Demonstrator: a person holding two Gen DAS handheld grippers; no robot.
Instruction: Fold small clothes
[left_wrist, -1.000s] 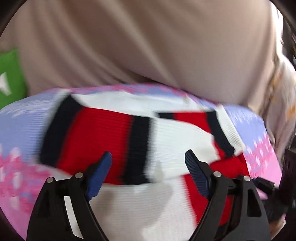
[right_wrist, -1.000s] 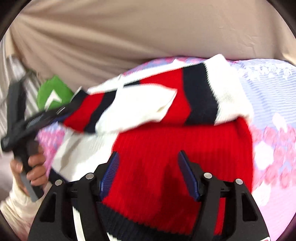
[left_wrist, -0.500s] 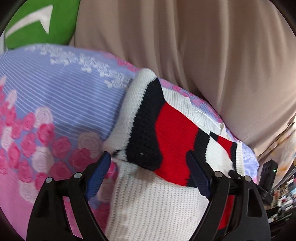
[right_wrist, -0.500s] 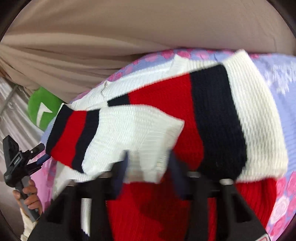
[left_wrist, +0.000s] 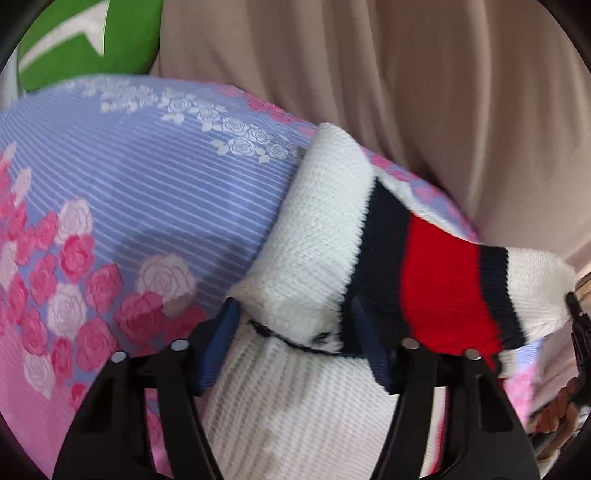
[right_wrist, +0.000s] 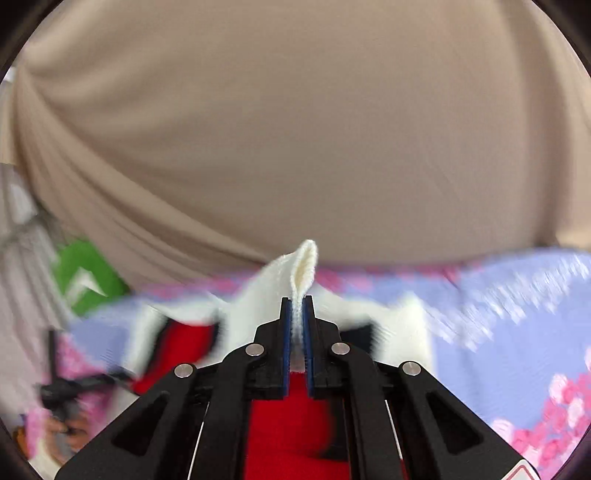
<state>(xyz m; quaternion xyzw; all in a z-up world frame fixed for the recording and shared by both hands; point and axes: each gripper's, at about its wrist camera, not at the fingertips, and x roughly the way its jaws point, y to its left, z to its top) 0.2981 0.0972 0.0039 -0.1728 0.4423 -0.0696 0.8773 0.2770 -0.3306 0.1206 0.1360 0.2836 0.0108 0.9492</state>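
A small knitted sweater (left_wrist: 436, 288) in white, red and navy stripes lies on a floral bedsheet (left_wrist: 147, 192). My left gripper (left_wrist: 295, 339) is open, its blue pads on either side of a white fold of the sweater near its seam. My right gripper (right_wrist: 295, 332) is shut on a white edge of the sweater (right_wrist: 304, 266), which sticks up between the pads, with red knit (right_wrist: 288, 424) below it.
A beige curtain (right_wrist: 295, 129) hangs behind the bed. A green cushion (left_wrist: 85, 33) sits at the far left; it also shows in the right wrist view (right_wrist: 85, 277). The other hand-held gripper (right_wrist: 66, 391) shows at lower left.
My right gripper closed on the white sweater edge and lifted it. My left gripper moved in over the white fold and its pads narrowed a little.
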